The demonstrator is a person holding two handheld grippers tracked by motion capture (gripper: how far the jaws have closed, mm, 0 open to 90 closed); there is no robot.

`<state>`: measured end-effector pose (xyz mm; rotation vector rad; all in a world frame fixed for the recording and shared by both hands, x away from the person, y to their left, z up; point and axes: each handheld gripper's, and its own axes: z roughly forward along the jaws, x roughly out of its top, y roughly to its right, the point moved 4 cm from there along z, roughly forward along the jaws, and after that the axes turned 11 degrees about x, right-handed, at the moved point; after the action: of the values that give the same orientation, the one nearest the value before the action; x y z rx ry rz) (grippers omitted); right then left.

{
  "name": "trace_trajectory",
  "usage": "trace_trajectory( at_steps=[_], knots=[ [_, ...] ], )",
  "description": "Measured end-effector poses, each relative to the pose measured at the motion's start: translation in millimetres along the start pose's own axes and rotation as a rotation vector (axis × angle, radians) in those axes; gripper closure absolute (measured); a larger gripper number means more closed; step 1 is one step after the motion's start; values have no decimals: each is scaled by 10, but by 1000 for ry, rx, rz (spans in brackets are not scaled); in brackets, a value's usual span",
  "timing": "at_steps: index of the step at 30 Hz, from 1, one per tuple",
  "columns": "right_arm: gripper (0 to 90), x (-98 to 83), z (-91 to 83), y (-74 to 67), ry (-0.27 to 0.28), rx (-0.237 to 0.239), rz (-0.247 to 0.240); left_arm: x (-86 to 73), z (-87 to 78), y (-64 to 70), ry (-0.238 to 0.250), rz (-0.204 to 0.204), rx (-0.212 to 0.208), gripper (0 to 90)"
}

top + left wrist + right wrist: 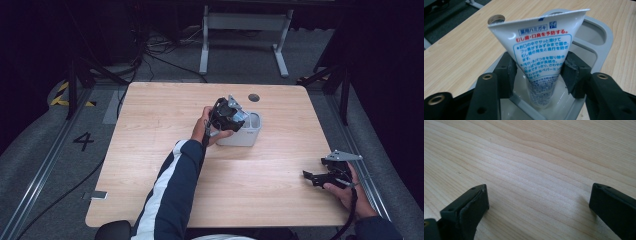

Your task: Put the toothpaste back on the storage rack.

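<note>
1. The left gripper [539,72] is hovering over the holder [599,47], a grey-rimmed white caddy on the table [461,55], its jaws pointing down into one compartment.
2. The tube [541,50], a white toothpaste tube with blue and red print, is standing between those jaws, cap end down on the compartment floor, crimped flat end up and toward the camera.
3. The tube's long axis is running roughly along the jaws' own line, leaning slightly; the pads [510,72] are flanking its narrow lower part, and a thin gap appears on the left side, so the grip looks loosened, with contact on the right side uncertain.
4. Judgement: the tube is being released into the holder; the coming move calls for the left gripper to back straight out along the tube's axis, so the jaws do not catch the wide crimped end.
5. In the high view the left gripper [227,116] is sitting at the holder [252,135], near the table's middle.
6. The right gripper [325,176] is resting well apart, near the table's right edge; the left hand is by far the nearer to the tube.
7. In the right gripper view its jaws are standing wide over bare wood [536,170], holding nothing.
</note>
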<state>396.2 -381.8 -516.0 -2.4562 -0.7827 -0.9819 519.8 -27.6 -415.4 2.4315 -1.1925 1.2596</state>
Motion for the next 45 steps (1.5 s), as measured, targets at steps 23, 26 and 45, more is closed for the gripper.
trace_trajectory(
  at_steps=[23,26,45],
  knots=[
    [28,0,0,-1,0,1,0,20,-184,-58,-12,-9,38,290],
    [28,0,1,-1,1,1,0,20,-216,-52,-17,-13,35,256],
    [28,0,0,-2,0,1,0,-109,-637,-44,-3,57,83,176]
  ],
)
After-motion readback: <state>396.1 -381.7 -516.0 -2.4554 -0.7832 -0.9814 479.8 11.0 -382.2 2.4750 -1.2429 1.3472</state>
